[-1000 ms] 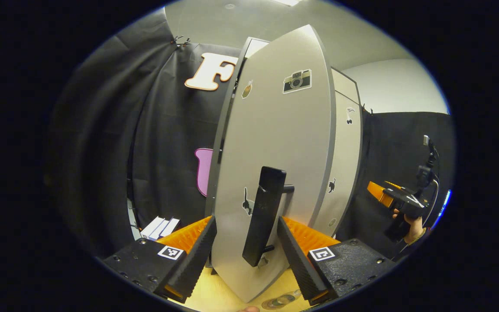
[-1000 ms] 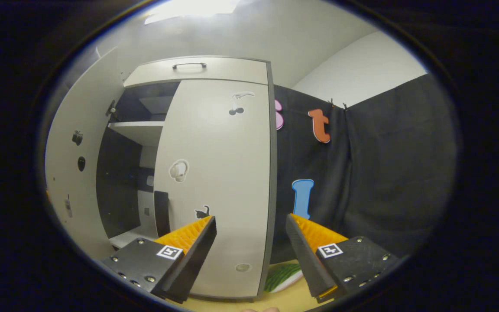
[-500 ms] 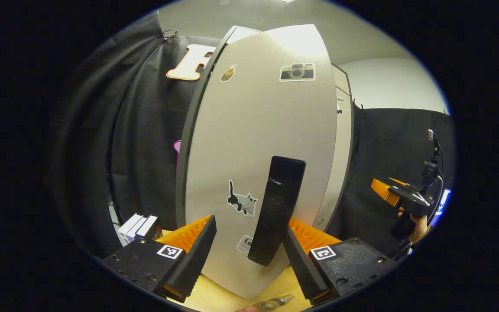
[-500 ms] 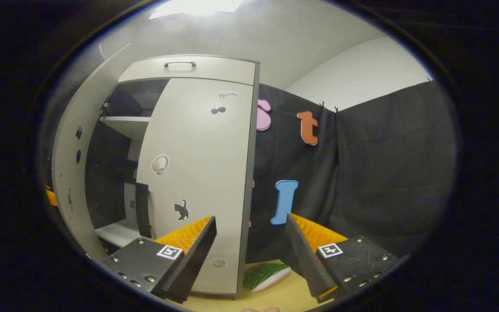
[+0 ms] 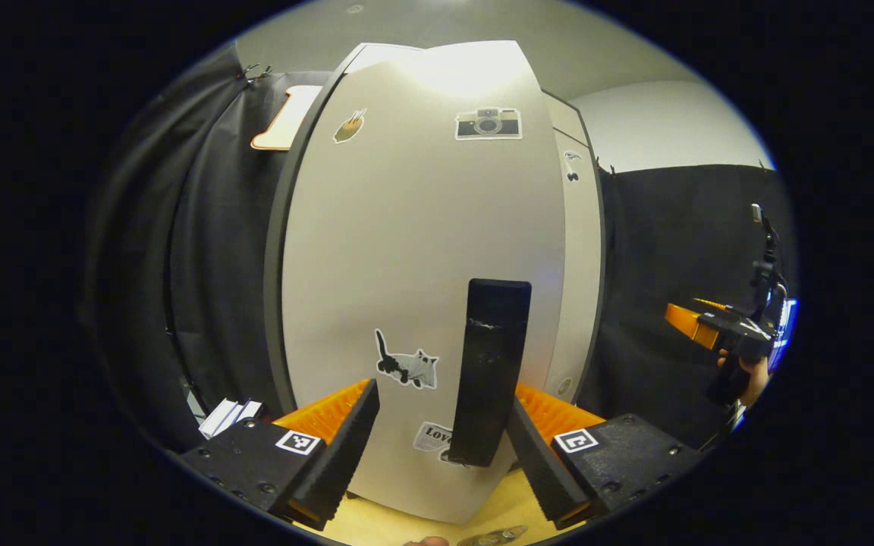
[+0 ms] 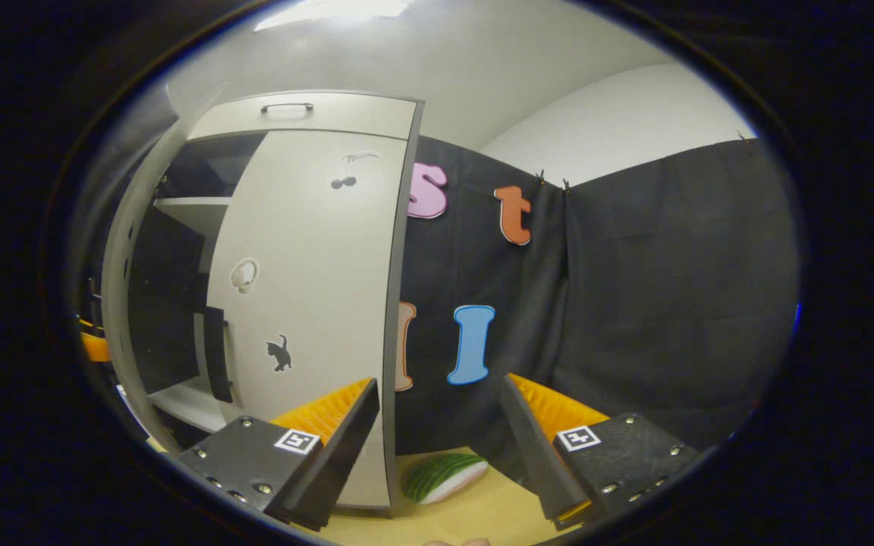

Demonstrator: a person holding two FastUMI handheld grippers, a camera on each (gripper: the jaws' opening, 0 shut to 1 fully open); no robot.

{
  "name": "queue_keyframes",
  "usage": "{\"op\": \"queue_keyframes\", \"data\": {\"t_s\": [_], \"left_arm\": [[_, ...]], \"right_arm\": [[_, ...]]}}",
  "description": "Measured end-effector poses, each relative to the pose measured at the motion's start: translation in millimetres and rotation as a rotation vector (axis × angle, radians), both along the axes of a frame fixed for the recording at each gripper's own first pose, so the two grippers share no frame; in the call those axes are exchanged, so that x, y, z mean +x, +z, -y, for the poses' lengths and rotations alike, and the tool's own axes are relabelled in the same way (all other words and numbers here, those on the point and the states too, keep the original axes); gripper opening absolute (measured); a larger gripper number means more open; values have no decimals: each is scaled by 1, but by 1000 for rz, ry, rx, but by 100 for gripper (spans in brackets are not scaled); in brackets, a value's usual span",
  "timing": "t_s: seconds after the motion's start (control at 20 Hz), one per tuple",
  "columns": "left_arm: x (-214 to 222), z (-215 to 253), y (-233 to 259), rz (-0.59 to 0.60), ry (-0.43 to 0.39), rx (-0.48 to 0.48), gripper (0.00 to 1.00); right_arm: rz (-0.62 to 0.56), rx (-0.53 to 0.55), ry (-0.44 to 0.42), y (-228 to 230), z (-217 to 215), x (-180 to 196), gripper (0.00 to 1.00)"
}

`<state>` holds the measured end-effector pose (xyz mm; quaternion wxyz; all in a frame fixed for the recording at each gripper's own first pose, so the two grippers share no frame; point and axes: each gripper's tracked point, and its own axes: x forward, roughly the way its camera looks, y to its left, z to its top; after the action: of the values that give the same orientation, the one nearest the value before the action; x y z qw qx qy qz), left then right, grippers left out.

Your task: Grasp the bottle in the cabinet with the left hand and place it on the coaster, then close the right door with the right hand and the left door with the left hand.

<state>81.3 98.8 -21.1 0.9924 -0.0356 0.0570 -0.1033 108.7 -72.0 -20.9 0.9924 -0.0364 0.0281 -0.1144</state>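
Against the cabinet's left door (image 5: 422, 250) the left hand-held gripper (image 5: 441, 425) is set, its jaws spread wide to either side of the door's handle (image 5: 492, 379), neither finger seen to press on it. The closing of this door is judged to be the step in hand, and the last one: in the right gripper view the right door (image 6: 308, 303) lies flush with the cabinet front, while the left door is seen edge-on and ajar, a dark gap with a pale shelf (image 6: 193, 212) showing between the two. A steady push on the panel near the handle is called for next, until both doors meet. The bottle cannot be made out with certainty; only a small glinting object at the bench's (image 5: 407, 523) near edge, below the left door, is seen. The doors are flat, smooth, pale grey panels with dark edging and small stickers; the handle is a matte black upright bar. The right hand-held gripper (image 6: 441, 425) is held spread and empty, well to the right of the cabinet.
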Motion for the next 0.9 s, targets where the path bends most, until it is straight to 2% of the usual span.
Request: {"op": "queue_keyframes", "data": {"t_s": [0.1,0.45,0.7,0.9], "left_arm": [[8,6,-1,-6,-13,-24,100],[35,16,-3,-19,-29,-51,100],[39,21,-3,-16,-40,-36,100],[40,21,-4,-18,-13,-14,100]], "right_arm": [[-3,-8,-12,0,7,-3,98],[-10,-13,-58,0,32,-13,97],[-17,-29,-83,-1,52,-30,98],[-21,-24,-101,-2,62,-40,98]]}}
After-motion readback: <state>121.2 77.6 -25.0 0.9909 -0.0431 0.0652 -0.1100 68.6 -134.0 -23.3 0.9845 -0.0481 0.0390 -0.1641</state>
